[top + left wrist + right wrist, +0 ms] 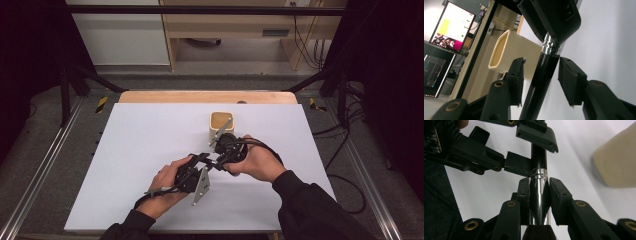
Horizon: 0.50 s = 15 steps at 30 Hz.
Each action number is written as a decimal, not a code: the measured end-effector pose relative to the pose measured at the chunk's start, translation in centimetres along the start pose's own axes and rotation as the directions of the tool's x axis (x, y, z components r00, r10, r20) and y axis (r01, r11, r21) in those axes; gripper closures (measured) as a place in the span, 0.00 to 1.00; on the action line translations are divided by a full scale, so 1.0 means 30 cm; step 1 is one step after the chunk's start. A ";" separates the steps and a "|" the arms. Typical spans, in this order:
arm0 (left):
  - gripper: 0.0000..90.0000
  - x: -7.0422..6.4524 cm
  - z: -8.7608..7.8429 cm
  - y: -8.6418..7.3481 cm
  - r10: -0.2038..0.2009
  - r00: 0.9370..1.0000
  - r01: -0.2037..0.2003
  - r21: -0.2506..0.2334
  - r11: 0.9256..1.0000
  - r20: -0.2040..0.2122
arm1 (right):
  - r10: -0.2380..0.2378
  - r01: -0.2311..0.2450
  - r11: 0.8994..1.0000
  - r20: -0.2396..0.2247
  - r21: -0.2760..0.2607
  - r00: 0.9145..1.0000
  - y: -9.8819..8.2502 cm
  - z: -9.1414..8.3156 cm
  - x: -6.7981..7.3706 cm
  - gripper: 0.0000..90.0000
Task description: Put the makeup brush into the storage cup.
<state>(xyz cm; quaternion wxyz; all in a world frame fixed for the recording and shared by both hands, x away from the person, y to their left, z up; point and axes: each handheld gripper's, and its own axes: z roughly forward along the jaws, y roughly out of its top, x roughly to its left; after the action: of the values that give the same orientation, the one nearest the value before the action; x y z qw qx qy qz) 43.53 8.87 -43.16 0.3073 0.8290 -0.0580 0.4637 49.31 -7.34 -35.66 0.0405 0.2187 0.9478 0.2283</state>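
Brush (539,195) held by its metal ferrule in the right gripper (539,202) — left gripper (541,77) fingers part-open around the black handle, not yet pressing — beside the cup (221,123).

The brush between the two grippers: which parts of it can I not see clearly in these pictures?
- Brush bristles: right gripper view, cut off by the bottom edge.
- Handle end: left gripper view, cut off by the bottom edge; right gripper view, behind the left gripper.
- Whole brush: high view, too small, hidden by hands and the right gripper.
- Cup inside: too oblique to tell contents.
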 end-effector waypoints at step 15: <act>0.83 -0.022 -0.003 0.002 0.027 0.998 -0.028 0.012 1.000 0.054 | 0.007 -0.007 1.000 -0.026 -0.013 1.000 0.000 -0.002 -0.004 0.69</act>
<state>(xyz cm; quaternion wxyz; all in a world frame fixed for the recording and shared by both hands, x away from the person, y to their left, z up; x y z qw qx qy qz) 43.07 8.76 -43.62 0.2940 0.8423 -0.0749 0.4455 49.41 -7.43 -35.60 0.0291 0.2189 0.9460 0.2375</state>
